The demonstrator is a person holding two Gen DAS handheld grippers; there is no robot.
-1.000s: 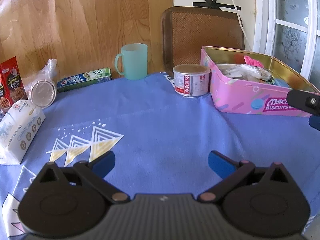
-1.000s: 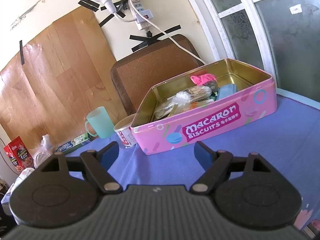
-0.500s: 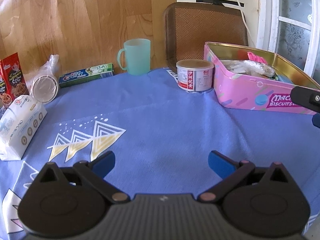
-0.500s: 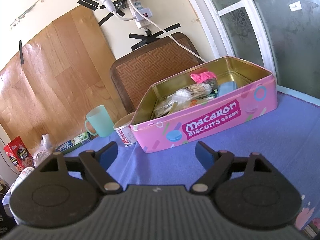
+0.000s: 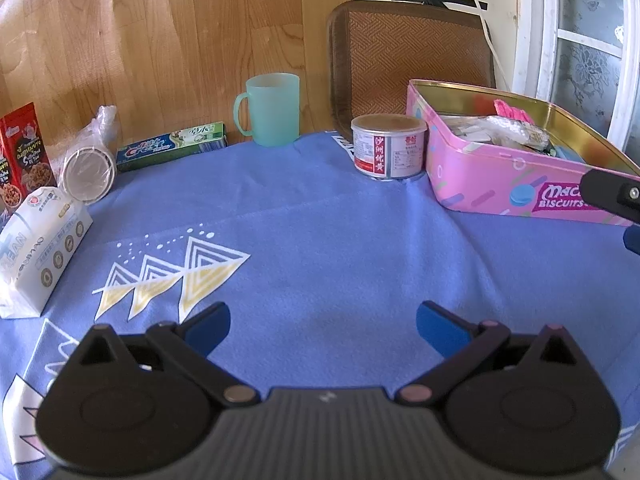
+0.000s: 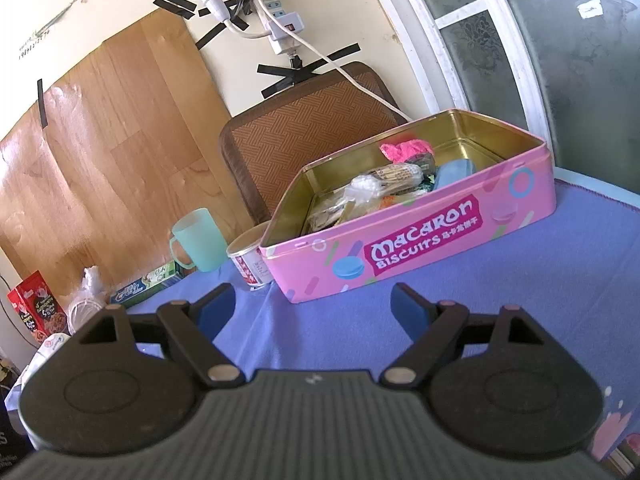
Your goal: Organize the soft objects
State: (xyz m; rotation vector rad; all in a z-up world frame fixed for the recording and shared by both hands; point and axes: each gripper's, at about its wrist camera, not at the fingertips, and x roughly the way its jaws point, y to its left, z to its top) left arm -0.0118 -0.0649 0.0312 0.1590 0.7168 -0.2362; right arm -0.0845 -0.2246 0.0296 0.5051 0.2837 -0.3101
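You held your left gripper low over the blue tablecloth, its blue-tipped jaws spread wide with only bare cloth between them. Your right gripper also stood with its jaws wide apart and nothing in them, aimed toward the pink biscuit tin just ahead of it. The soft things sat inside that open tin: a pink cloth toward the far wall, a clear crinkled bag in the middle and a pale blue piece just right of it, all piled loosely together; what lay under them you could not make out. The tin rested on the right part of the table, near the window. A small can stood just left of the tin, close to its corner. Farther left, a green mug stood at the back edge, with a toothpaste box lying beside it. At the far left lay a wrapped stack of cups, a red snack box and a pack of tissues, all well apart from the tin. A brown chair back rose behind the table.
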